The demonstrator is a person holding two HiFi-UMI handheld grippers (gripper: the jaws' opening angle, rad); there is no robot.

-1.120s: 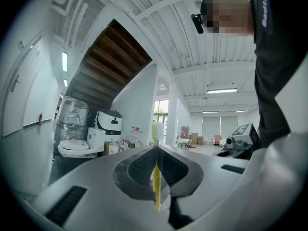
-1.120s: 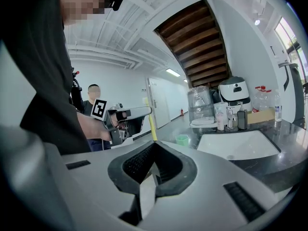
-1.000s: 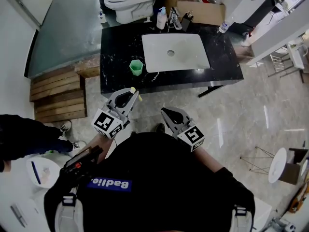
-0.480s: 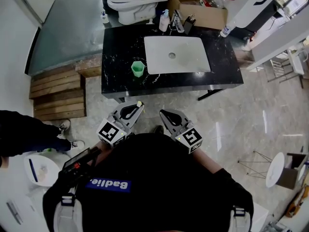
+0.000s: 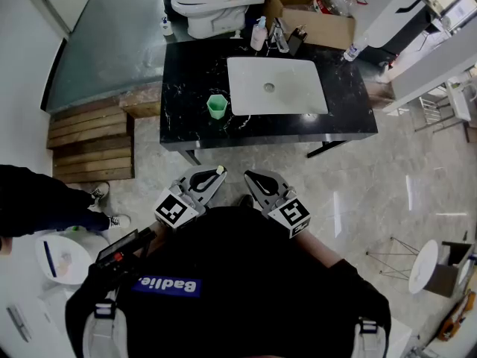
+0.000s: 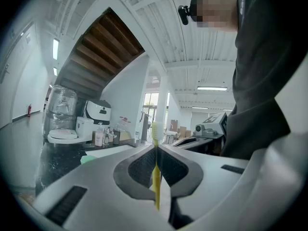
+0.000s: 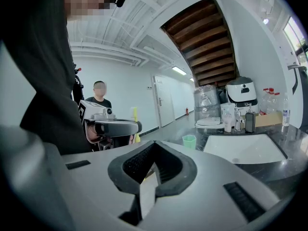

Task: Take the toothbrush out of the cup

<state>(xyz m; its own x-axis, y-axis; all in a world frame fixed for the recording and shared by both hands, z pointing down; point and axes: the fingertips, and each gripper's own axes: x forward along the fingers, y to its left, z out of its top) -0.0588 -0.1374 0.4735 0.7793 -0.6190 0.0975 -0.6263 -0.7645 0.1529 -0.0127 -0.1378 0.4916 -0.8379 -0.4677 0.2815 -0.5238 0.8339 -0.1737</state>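
A green cup [image 5: 217, 106] stands on the black counter [image 5: 186, 73], left of the white sink [image 5: 276, 86]. In the right gripper view the cup [image 7: 189, 141] is small and far off. My left gripper [image 5: 218, 173] is held close to my body, well short of the counter, shut on a yellow toothbrush [image 5: 220, 169]. In the left gripper view the toothbrush [image 6: 156, 172] stands upright between the pads, bristle head above the left gripper [image 6: 156, 147]. My right gripper [image 5: 249, 175] is beside it, jaws together and empty. From the right gripper [image 7: 155, 143] the toothbrush [image 7: 135, 117] shows at left.
A toilet [image 5: 205, 2] and a cardboard box [image 5: 317, 17] stand behind the counter, with bottles [image 5: 259, 32] at its back edge. Wooden steps [image 5: 89, 144] lie to the left. A person in black [image 5: 37, 203] stands at the far left on the tiled floor.
My left gripper with the toothbrush has drawn back from the counter toward my body and closer to the right gripper. The right gripper has hardly moved.
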